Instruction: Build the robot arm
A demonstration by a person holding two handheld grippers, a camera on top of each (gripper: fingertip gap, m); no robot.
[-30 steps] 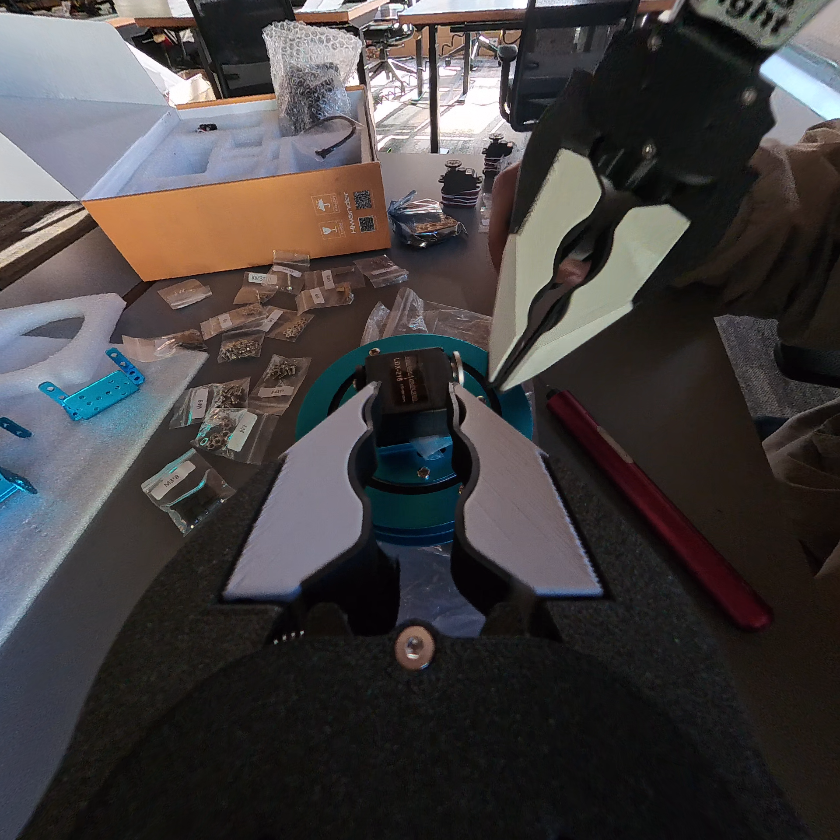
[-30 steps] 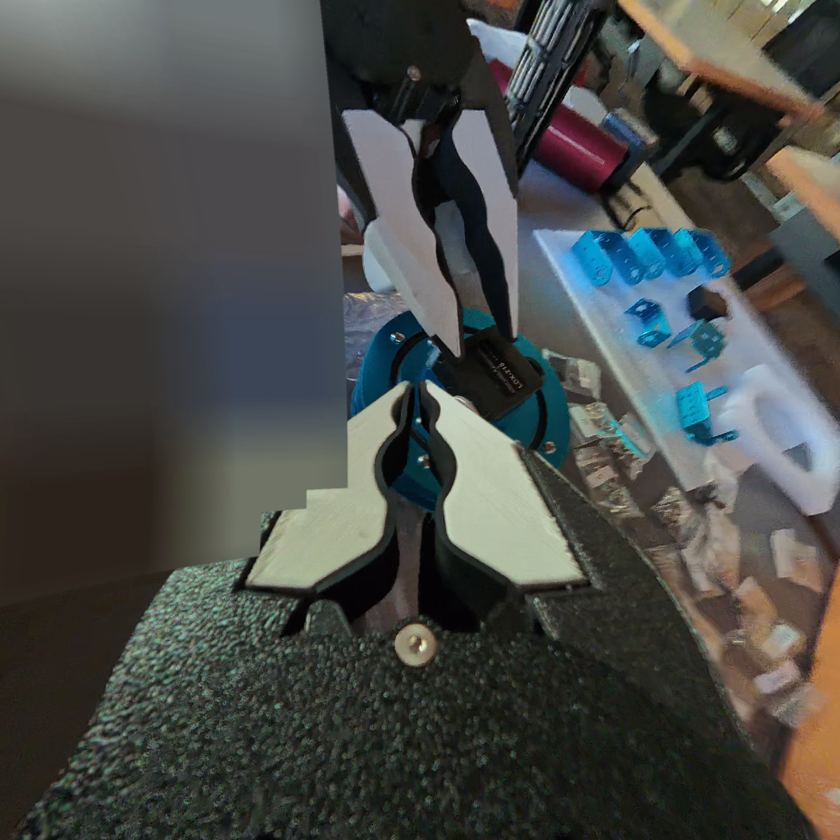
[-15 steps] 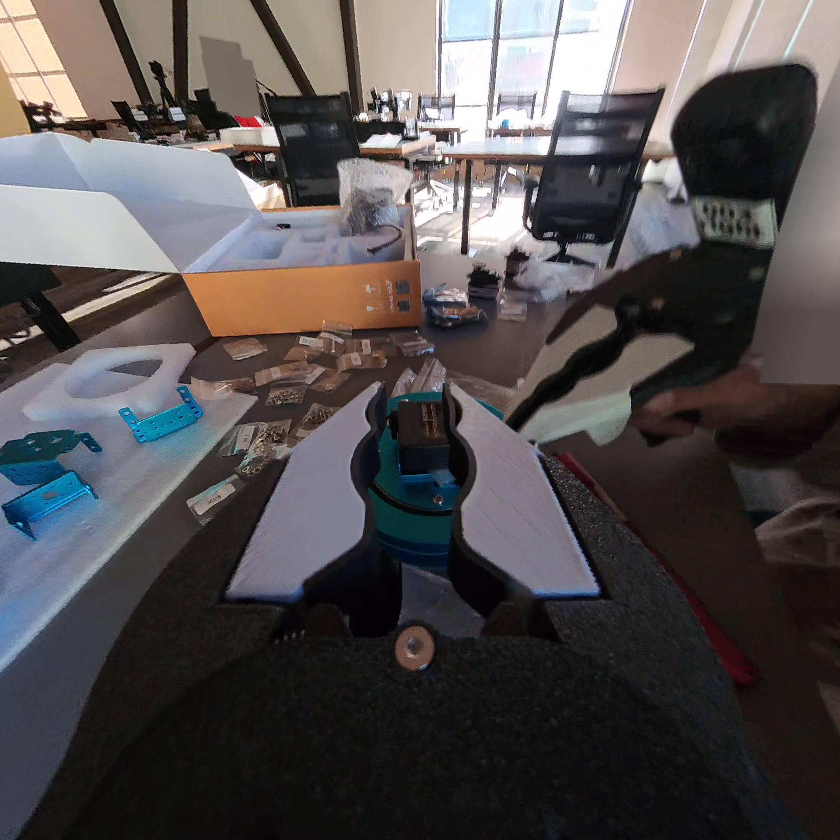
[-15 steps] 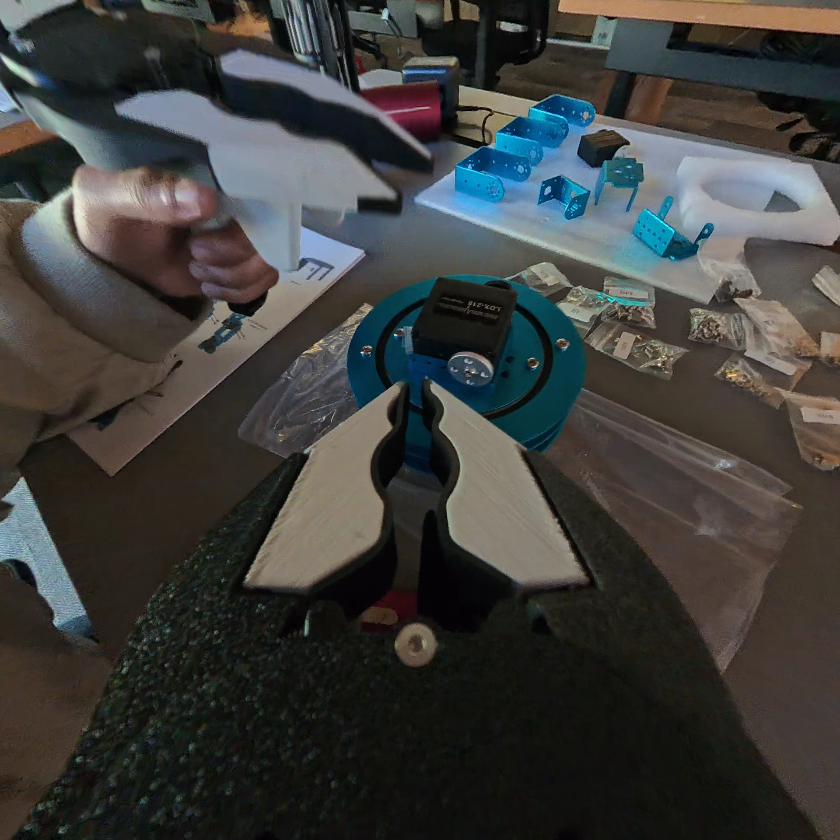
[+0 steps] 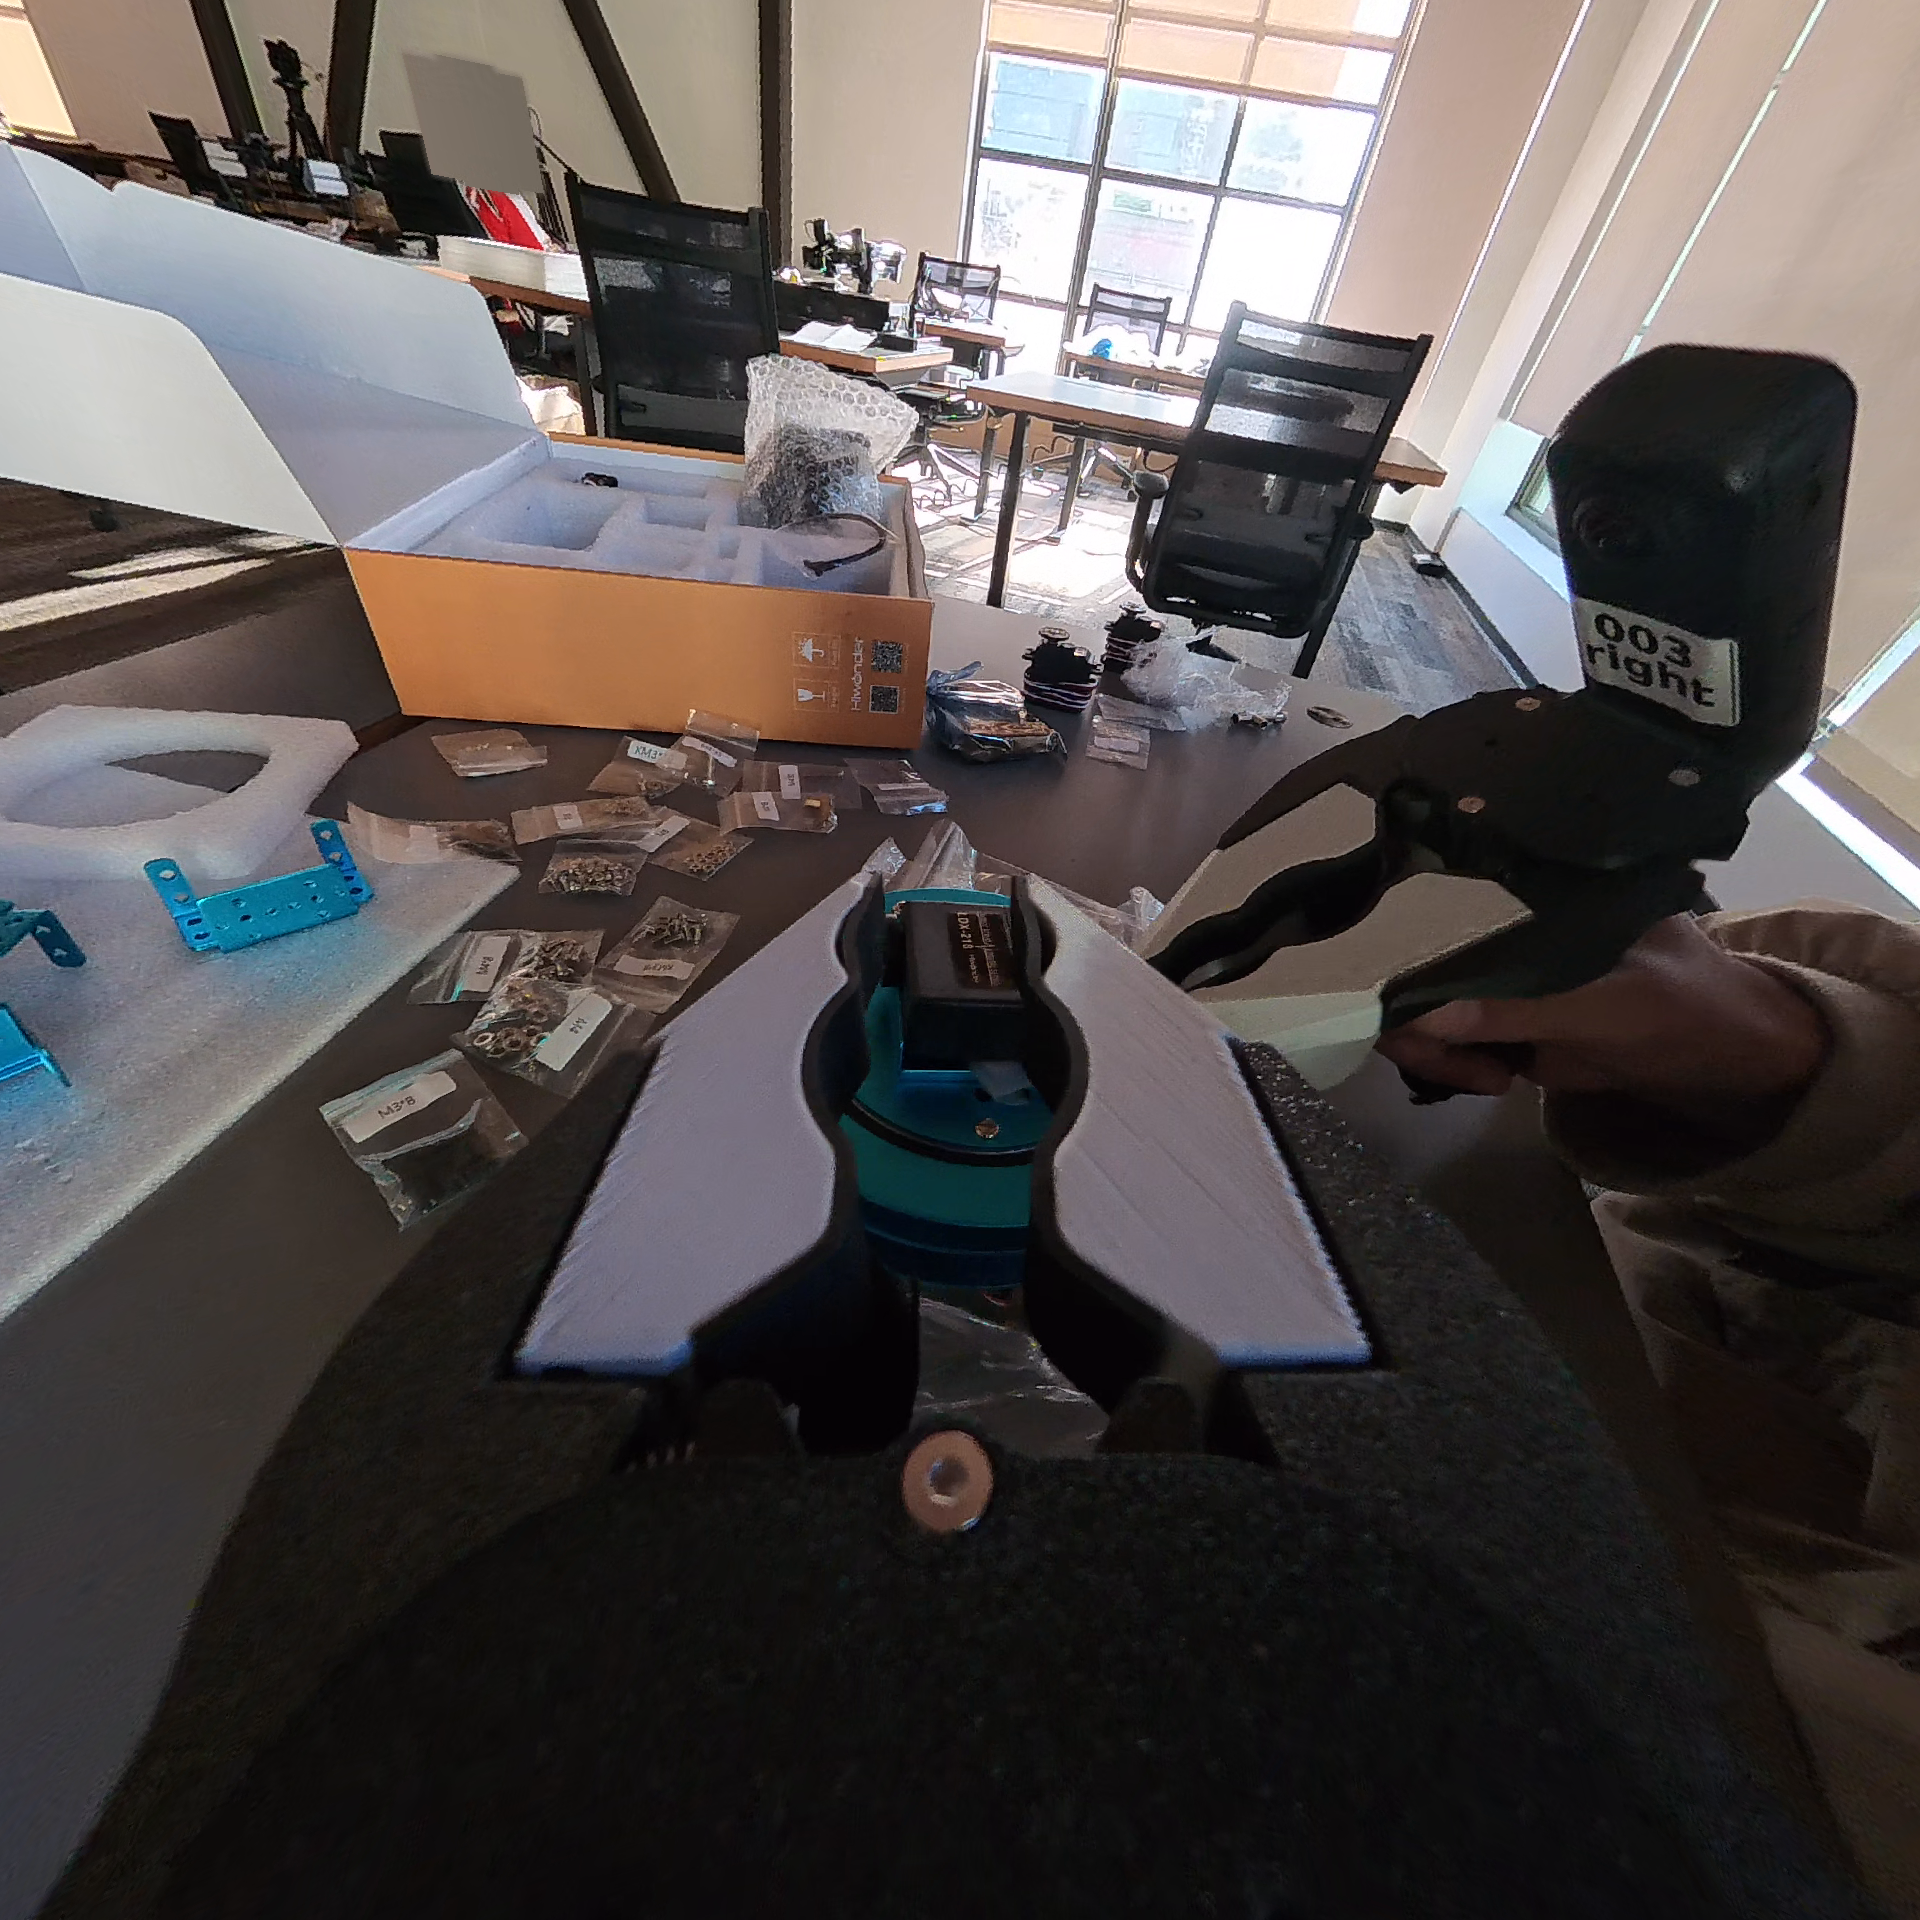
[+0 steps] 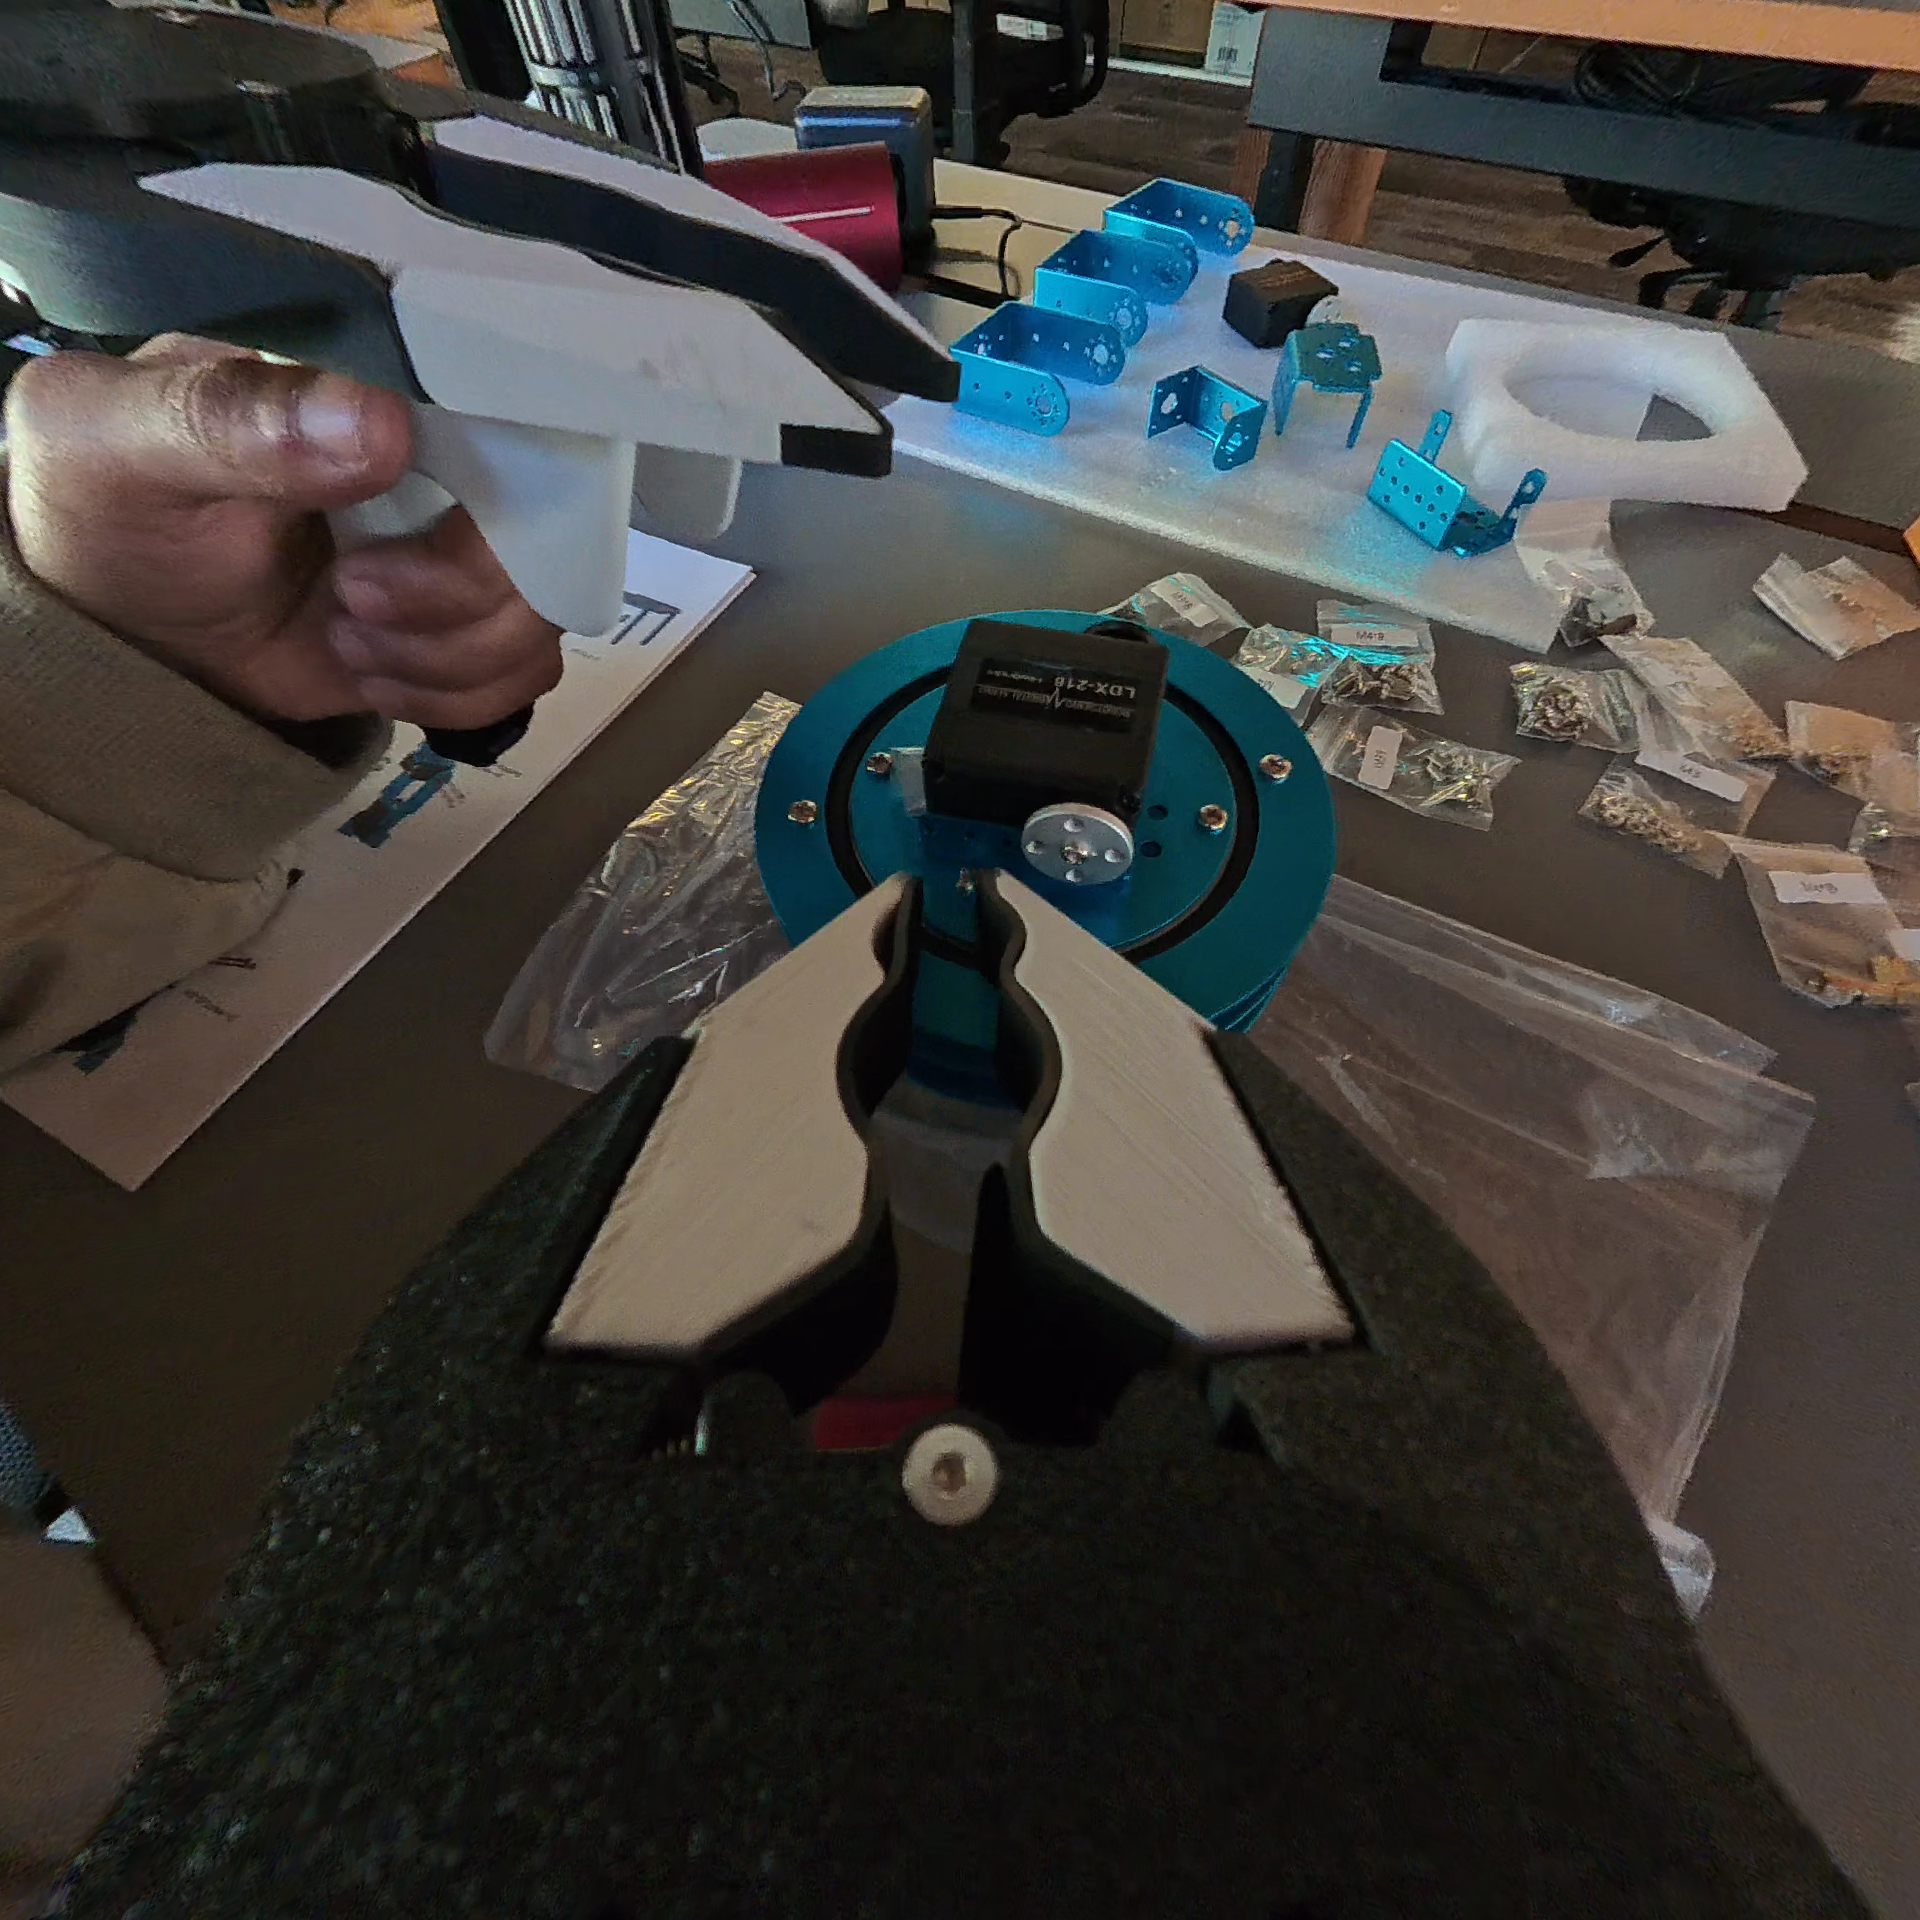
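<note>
A black servo (image 6: pixel 1049 717) stands on a round blue base (image 6: pixel 1278 862) on the dark table. My right gripper (image 6: pixel 945 883) is just in front of the base, low over the table, with its jaws nearly together and nothing between them. My left gripper (image 6: pixel 904 416) is held by a hand above and to the left of the base, clear of the servo. In the left wrist view its jaws (image 5: pixel 945 894) stand apart and empty, with the servo (image 5: pixel 961 961) and base (image 5: pixel 935 1174) showing through the gap. The right gripper (image 5: pixel 1184 904) shows at the right there.
Several small bags of screws (image 5: pixel 582 987) lie left of the base. An open orange box (image 5: pixel 644 644) stands behind. A white foam sheet (image 6: pixel 1195 499) holds blue brackets, next to a foam ring (image 6: pixel 1621 416). A clear plastic bag (image 6: pixel 1507 1091) and a printed sheet (image 6: pixel 312 935) flank the base. My hands' fingertips stand some 8 centimeters from each other.
My left gripper has let go of the servo and lifted back and away from it. My right gripper has drawn back from the servo's side to a low spot before the base.
</note>
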